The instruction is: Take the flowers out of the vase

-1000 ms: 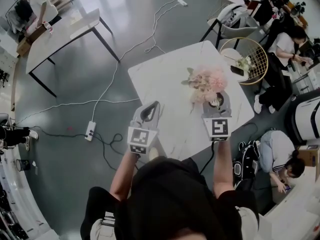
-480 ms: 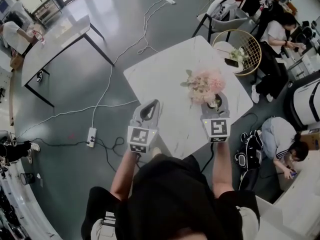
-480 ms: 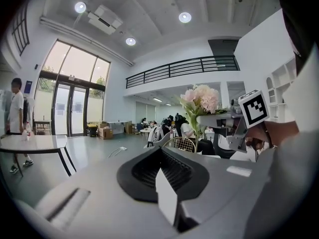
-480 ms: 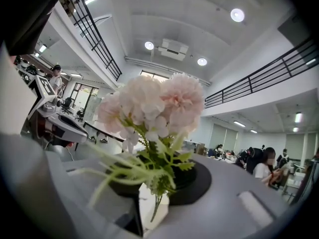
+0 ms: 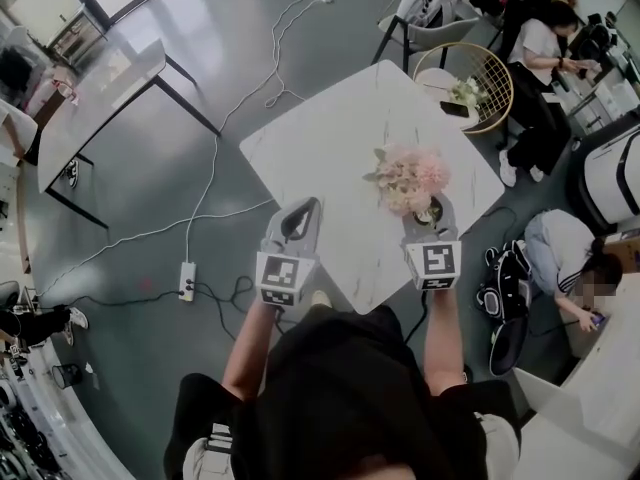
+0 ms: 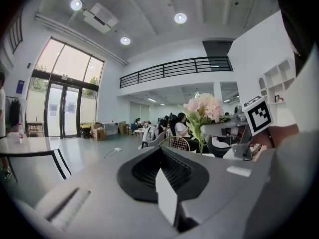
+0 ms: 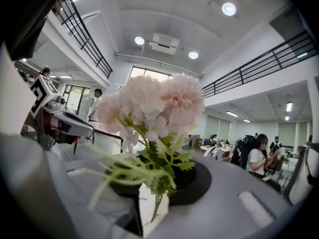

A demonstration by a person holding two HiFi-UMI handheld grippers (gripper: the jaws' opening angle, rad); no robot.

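Observation:
A bunch of pale pink flowers with green leaves stands over the white marble table. My right gripper is shut on its thin green stem just below the blooms. In the right gripper view the flowers fill the middle and the stem runs down between the jaws. My left gripper hangs over the table's near edge, left of the flowers, shut with nothing in it. From the left gripper view the flowers rise at the right. No vase shows in any view.
A round gold wire table with a small plant stands beyond the far right corner, next to a chair. People sit at the right. A power strip and cables lie on the floor at left.
My right gripper has shifted a little and sunk with the flowers still in it. The left gripper has stayed almost where it was. The head view has swung slightly across the room.

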